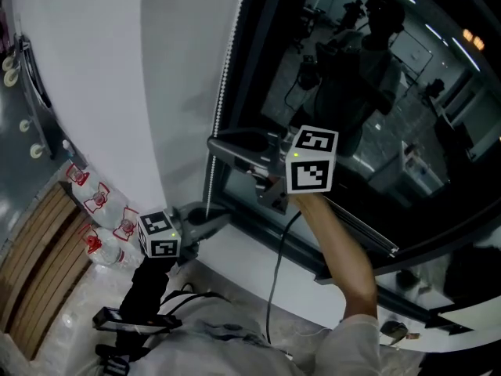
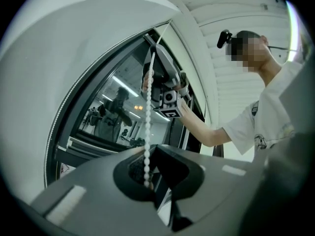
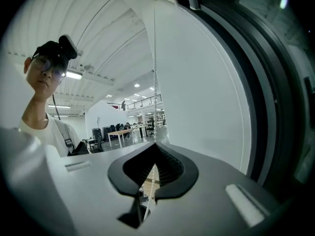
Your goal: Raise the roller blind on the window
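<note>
Head view: bead chain (image 1: 223, 84) top beyond frame

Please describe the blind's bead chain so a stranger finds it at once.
Find the dark window, its left part covered by the white roller blind. Down the blind's right edge runs the bead chain, a thin line of small white balls. Unlike the black cable below, it is beaded, and the left gripper and right gripper pinch it.

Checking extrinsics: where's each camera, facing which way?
Head view: on head, facing down at window; left gripper, right gripper, right forearm show.
Left gripper view: on that gripper, up the bead chain toward right gripper; arm, torso show.
Right gripper view: on that gripper, up bead chain beside blind; head shows.
Gripper views share bead chain.
</note>
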### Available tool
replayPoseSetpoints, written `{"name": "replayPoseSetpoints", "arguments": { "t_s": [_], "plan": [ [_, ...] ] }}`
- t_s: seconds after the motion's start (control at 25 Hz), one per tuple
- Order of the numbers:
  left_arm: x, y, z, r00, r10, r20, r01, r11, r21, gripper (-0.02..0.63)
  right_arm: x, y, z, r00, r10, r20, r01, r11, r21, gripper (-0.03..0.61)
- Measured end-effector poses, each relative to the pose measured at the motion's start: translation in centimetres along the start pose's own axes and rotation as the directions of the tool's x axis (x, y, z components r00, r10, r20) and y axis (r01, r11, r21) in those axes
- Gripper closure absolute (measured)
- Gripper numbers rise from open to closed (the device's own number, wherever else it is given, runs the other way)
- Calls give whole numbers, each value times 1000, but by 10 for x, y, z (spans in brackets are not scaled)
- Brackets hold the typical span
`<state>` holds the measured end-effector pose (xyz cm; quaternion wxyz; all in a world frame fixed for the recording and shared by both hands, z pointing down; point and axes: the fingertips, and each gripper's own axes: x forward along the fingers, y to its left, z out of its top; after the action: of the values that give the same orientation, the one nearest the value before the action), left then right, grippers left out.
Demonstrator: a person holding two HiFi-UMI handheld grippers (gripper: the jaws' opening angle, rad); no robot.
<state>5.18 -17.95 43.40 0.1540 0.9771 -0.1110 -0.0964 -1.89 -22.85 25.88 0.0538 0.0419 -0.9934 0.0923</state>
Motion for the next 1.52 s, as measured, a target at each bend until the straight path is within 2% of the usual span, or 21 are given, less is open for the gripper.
{"name": "replayPoseSetpoints", "arguments": {
  "t_s": [0.12, 0.36, 0.64, 0.8, 0.88, 0.96, 1.0, 1.24, 1.4, 1.52],
  "plan": [
    [-1, 1, 2, 1000, 14, 2, -14, 1000, -5, 615, 4, -3, -35, 998, -19, -55, 20, 1000, 20, 575],
    [-3, 6, 2, 1000, 28, 9, -28, 1000, -2, 615, 7, -5, -89, 994, -6, -105, 17, 994, 106, 575],
    [-2, 5, 5, 1000, 27, 11, -27, 1000, -1, 615, 10, 2, -118, 988, 4, -151, 16, 992, 128, 575],
    [-4, 6, 5, 1000, 28, 14, -28, 1000, 5, 615, 6, 1, -117, 995, 3, -98, 10, 991, 135, 574],
    [-4, 5, 4, 1000, 25, 11, -25, 1000, 4, 615, 3, -2, -109, 998, -4, -55, 10, 994, 105, 564],
    [-3, 4, 4, 1000, 23, 6, -23, 1000, 3, 615, -1, -4, -91, 1000, 10, -14, -9, 994, 105, 437],
    [-3, 4, 4, 1000, 23, 5, -23, 1000, 4, 615, -3, -5, -77, 1000, 19, 11, -20, 994, 104, 425],
    [-5, 6, 3, 1000, 30, 9, -30, 1000, -1, 615, -13, -3, 18, 991, 26, 128, -23, 1000, -20, 423],
    [-7, 6, 1, 1000, 29, 8, -29, 1000, -3, 615, -18, -7, 74, 980, 16, 198, -4, 998, -58, 417],
    [-7, 5, -1, 1000, 27, 7, -27, 1000, -3, 615, -21, -4, 107, 973, 43, 226, -21, 995, -99, 419]
  ]
}}
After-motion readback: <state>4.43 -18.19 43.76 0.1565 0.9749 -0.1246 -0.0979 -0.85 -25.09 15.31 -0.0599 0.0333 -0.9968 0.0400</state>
